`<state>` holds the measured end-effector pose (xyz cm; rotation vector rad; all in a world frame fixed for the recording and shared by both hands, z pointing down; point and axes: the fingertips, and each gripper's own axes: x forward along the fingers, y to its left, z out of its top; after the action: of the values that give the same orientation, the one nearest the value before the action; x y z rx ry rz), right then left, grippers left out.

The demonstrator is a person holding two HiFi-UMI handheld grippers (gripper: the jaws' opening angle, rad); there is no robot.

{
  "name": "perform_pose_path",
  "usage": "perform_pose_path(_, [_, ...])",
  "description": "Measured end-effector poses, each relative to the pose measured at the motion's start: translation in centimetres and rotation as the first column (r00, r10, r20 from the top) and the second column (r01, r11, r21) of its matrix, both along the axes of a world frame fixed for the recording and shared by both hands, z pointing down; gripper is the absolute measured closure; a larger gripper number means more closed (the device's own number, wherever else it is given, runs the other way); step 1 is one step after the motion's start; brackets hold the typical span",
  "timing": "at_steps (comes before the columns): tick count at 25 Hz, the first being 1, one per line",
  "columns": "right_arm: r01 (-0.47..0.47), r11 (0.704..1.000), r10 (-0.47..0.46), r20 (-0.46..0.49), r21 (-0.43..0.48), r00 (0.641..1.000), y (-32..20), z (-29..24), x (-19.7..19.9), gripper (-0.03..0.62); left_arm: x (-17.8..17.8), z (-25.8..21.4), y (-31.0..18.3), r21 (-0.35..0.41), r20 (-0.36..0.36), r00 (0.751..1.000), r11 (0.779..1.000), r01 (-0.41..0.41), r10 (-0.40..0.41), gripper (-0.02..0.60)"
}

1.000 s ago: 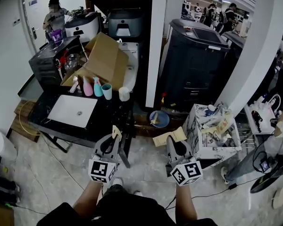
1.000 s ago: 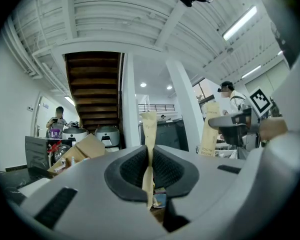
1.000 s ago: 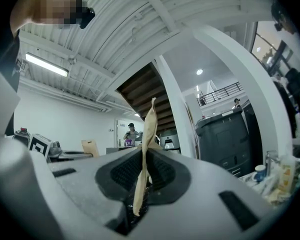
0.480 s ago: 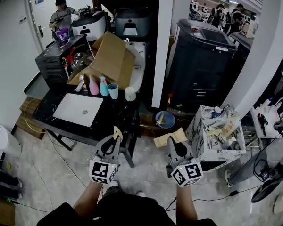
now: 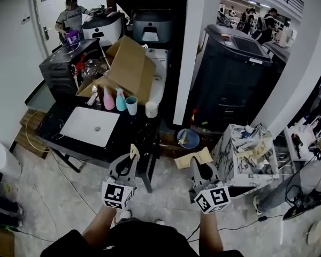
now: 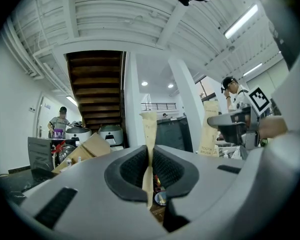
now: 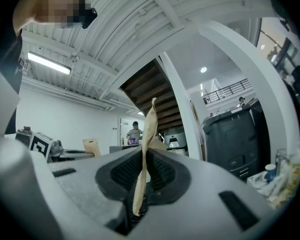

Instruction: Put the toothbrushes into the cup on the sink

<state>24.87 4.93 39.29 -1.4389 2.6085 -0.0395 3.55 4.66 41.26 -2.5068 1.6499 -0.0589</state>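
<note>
My left gripper (image 5: 129, 163) is shut on a toothbrush in a tan paper wrapper (image 5: 132, 152), which stands up between the pads (image 6: 149, 126). My right gripper (image 5: 197, 166) is shut on a second wrapped toothbrush (image 5: 193, 158), seen edge-on (image 7: 148, 129). Both are held low in front of me, well short of the white sink (image 5: 91, 126) in its black counter (image 5: 131, 130). A blue cup (image 5: 131, 105) and a white cup (image 5: 151, 110) stand behind the sink at the counter's far right.
Pink and blue bottles (image 5: 113, 99) and an open cardboard box (image 5: 125, 68) crowd the counter's back. A white pillar (image 5: 191, 52), a black cabinet (image 5: 230, 74), a blue bowl (image 5: 184, 138) on the floor and a cluttered box (image 5: 243, 151) lie to the right. A person (image 5: 70, 20) stands far back.
The sink counter and its cups have slid slightly rightward and nearer in the head view. Both grippers keep the same hold on their wrapped toothbrushes.
</note>
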Motion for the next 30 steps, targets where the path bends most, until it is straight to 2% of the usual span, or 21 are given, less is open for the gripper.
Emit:
perform_pose_path(16, [-0.057, 0.998, 0.057, -0.046, 0.006, 0.997, -2.7, -1.7, -6.2, 0.565, -6.6, -0.1, -4.1, -0.003, -0.057, 0.997, 0.999, -0.045, 0.045, 0.554])
perform_pose_path(30, [-0.079, 0.997, 0.08, -0.074, 0.02, 0.994, -3.3, -2.7, -13.3, 0.565, -13.2, 0.3, -6.0, -0.01, -0.092, 0.991, 0.995, -0.098, 0.096, 0.554])
